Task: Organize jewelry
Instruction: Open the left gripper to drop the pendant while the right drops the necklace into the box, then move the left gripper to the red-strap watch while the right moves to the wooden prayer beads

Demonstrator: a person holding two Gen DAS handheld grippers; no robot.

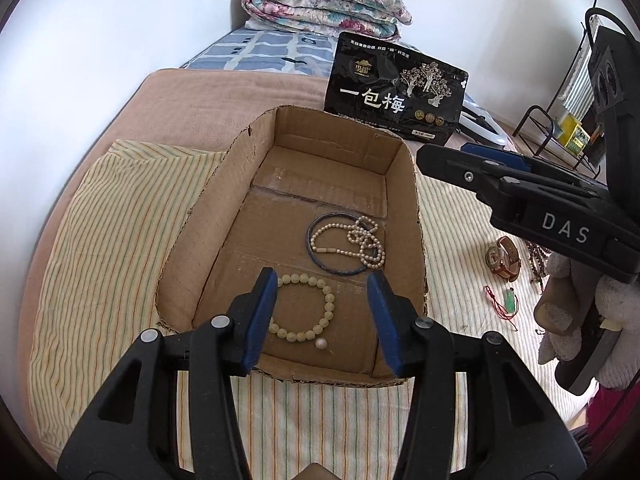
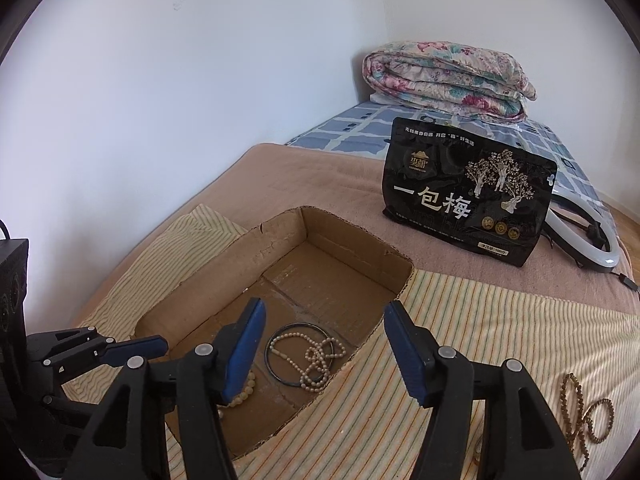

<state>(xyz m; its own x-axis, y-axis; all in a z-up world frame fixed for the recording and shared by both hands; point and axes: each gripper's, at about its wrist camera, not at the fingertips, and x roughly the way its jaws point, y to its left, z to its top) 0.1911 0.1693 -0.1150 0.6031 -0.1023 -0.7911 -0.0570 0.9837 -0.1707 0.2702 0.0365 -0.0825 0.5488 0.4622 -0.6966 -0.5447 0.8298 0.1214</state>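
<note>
On the striped cloth (image 1: 120, 216) over the bed sits the cardboard box (image 1: 414, 216), light and stiff-walled, already holding some pieces. Largest inside is the dark bangle (image 1: 316, 258) — rigid and likely slippery, best taken across its rim. Draped over it lies the pearl necklace (image 1: 360, 244), limp and prone to tangle, so I'd pinch a bunched part. Nearest me is the pale bead bracelet (image 1: 306, 308), probably elastic and light, with a loose pearl (image 1: 321, 344) beside it. Out on the cloth wait the leather-strap watch (image 1: 505, 258), the brown bead strand (image 2: 586, 420) and a tiny green pendant (image 1: 509, 304) on red cord — fragile, I'd lift by the cord. My left hand-held gripper (image 1: 322, 312) hangs spread and empty over the box; my right hand-held gripper (image 2: 322, 344) is likewise spread, holding nothing.
</note>
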